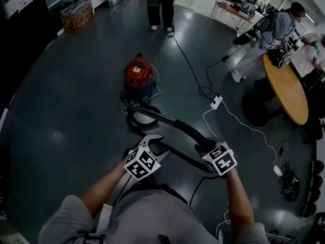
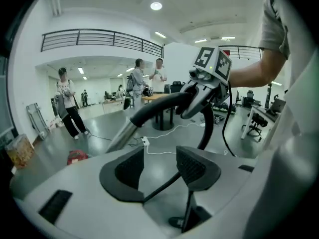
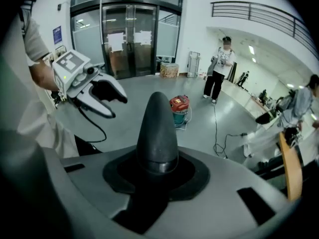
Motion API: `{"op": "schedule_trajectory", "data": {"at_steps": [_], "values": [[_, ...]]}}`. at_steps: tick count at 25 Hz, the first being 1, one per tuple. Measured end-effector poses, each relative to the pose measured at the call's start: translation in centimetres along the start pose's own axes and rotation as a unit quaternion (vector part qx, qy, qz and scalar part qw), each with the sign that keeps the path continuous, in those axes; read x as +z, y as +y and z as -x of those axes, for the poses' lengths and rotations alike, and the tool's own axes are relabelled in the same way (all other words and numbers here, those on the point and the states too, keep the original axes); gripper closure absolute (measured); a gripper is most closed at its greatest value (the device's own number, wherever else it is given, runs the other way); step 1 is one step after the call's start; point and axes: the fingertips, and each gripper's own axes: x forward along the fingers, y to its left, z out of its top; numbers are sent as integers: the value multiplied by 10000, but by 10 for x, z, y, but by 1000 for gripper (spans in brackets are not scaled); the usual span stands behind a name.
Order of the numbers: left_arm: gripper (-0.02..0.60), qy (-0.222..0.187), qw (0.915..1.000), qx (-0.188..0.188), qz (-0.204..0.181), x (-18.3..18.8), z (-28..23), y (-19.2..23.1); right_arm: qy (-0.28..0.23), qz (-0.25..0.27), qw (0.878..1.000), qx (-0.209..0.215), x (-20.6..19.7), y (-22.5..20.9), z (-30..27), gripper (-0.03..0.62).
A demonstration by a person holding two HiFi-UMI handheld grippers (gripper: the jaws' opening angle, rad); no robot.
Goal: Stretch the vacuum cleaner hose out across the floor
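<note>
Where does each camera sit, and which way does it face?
Head view: on the person's head, facing steeply down at vacuum cleaner and hose; left arm, right arm show.
Left gripper view: on the left gripper, along its open jaws; right gripper and arm show.
Right gripper view: on the right gripper, shut on the hose; left gripper shows.
Shared: all show the vacuum cleaner.

Table (image 1: 289, 90) right; hose (image 1: 185, 129) before vacuum cleaner (image 1: 138, 75).

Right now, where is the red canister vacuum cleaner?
In the head view, the red canister vacuum cleaner stands on the dark floor above centre, left of the white power strip, with its black flexible hose looping just below it.
</note>
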Motion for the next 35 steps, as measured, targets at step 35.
{"op": "schedule_trajectory", "data": {"at_steps": [35], "values": [[293, 102, 8686, -3577, 3429, -121, 195, -160, -811, -3348, 9106, -2284, -11, 395, -17, 484]]}}
